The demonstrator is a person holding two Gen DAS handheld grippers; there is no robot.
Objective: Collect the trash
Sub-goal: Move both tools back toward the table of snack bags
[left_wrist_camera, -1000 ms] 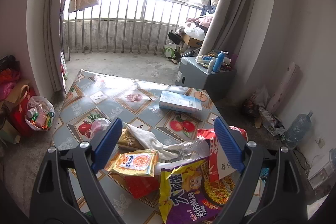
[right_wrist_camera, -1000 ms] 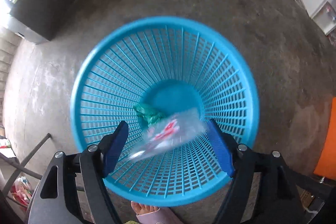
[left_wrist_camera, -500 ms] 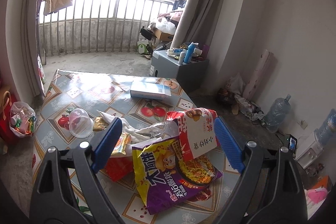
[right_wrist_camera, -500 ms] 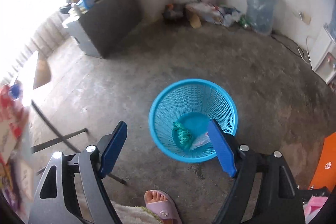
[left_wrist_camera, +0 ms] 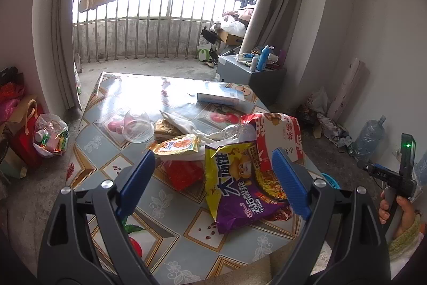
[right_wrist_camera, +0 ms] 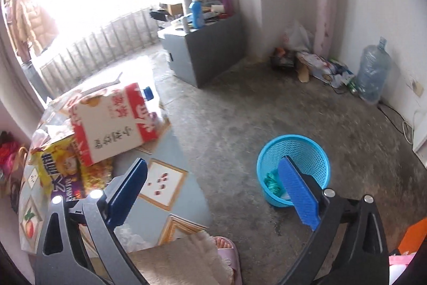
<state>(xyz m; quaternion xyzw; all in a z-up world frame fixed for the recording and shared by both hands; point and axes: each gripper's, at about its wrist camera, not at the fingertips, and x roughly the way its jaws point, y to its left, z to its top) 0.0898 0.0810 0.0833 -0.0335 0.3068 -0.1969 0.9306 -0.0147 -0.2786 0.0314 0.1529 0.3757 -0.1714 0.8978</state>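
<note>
A pile of trash lies on the patterned table (left_wrist_camera: 112,140): a purple noodle packet (left_wrist_camera: 240,188), a red and white carton (left_wrist_camera: 277,135), a yellow wrapper (left_wrist_camera: 176,146), a red wrapper (left_wrist_camera: 184,172), a clear plastic cup (left_wrist_camera: 137,124) and a crumpled white cloth (left_wrist_camera: 184,124). My left gripper (left_wrist_camera: 213,178) is open and empty, hovering just above the purple packet. My right gripper (right_wrist_camera: 213,191) is open and empty over the table's right edge. The blue mesh basket (right_wrist_camera: 293,151) stands on the floor with green trash (right_wrist_camera: 272,182) inside. The carton (right_wrist_camera: 112,122) and the purple packet (right_wrist_camera: 64,172) also show in the right wrist view.
A light blue box (left_wrist_camera: 220,95) lies at the table's far side. A grey cabinet (right_wrist_camera: 202,50) with bottles stands by the curtain. A water jug (right_wrist_camera: 372,74) and clutter line the right wall. Bags (left_wrist_camera: 50,135) sit left of the table. A slippered foot (right_wrist_camera: 224,253) is near the table.
The right gripper let a clear wrapper fall into the blue basket, then rose and swung left toward the table. The left gripper drew back slightly and shifted over the trash pile.
</note>
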